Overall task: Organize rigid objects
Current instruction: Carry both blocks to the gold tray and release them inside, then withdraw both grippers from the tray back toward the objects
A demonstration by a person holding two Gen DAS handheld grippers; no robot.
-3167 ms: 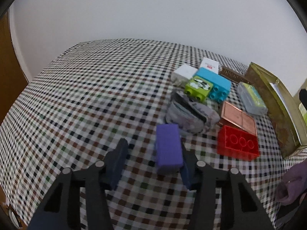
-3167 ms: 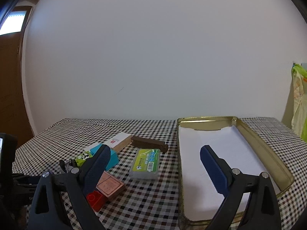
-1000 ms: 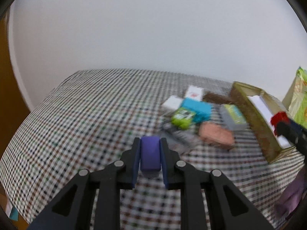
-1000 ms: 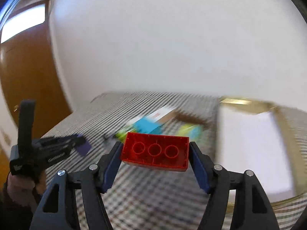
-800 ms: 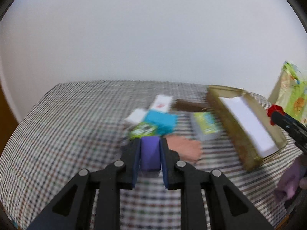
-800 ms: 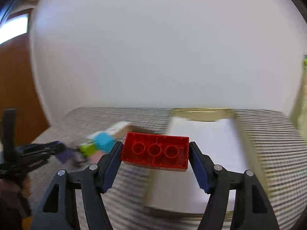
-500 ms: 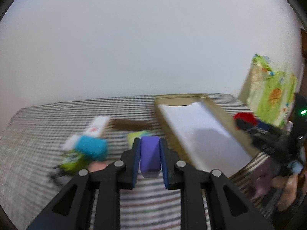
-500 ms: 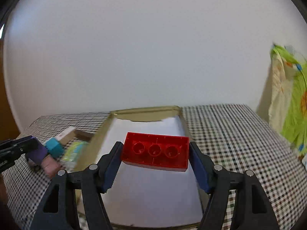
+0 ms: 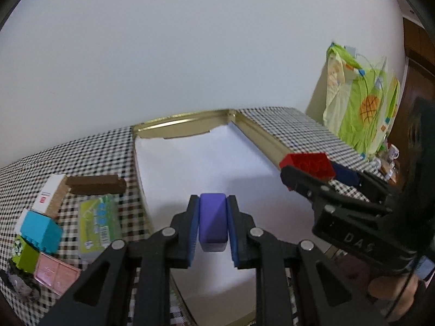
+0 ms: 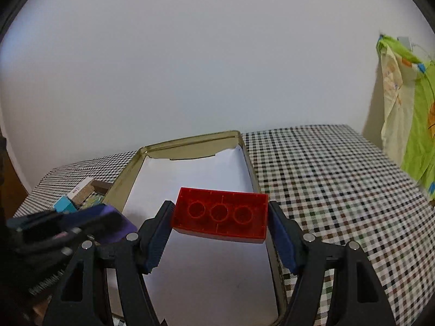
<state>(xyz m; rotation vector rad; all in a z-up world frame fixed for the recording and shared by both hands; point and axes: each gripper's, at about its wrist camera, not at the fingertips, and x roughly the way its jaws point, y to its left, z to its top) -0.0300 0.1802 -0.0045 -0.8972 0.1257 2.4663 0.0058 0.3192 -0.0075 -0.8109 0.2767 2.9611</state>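
My left gripper [image 9: 213,221] is squeezed tight on a purple block [image 9: 212,217]. I hold it in the air over the near part of the gold tin [image 9: 185,121]. The tin has white paper [image 9: 195,168] inside. My right gripper [image 10: 220,224] grips a red brick [image 10: 220,218] by its two short ends, also over the tin. The brick's holes face my camera. Beside the tin, on the checked cloth [image 9: 89,153], lie a brown bar [image 9: 95,184], a green pack [image 9: 99,224], a blue brick [image 9: 40,231] and a pink case [image 9: 55,274]. At the far left there is a grey lump, maybe cloth; it is too blurry to tell.
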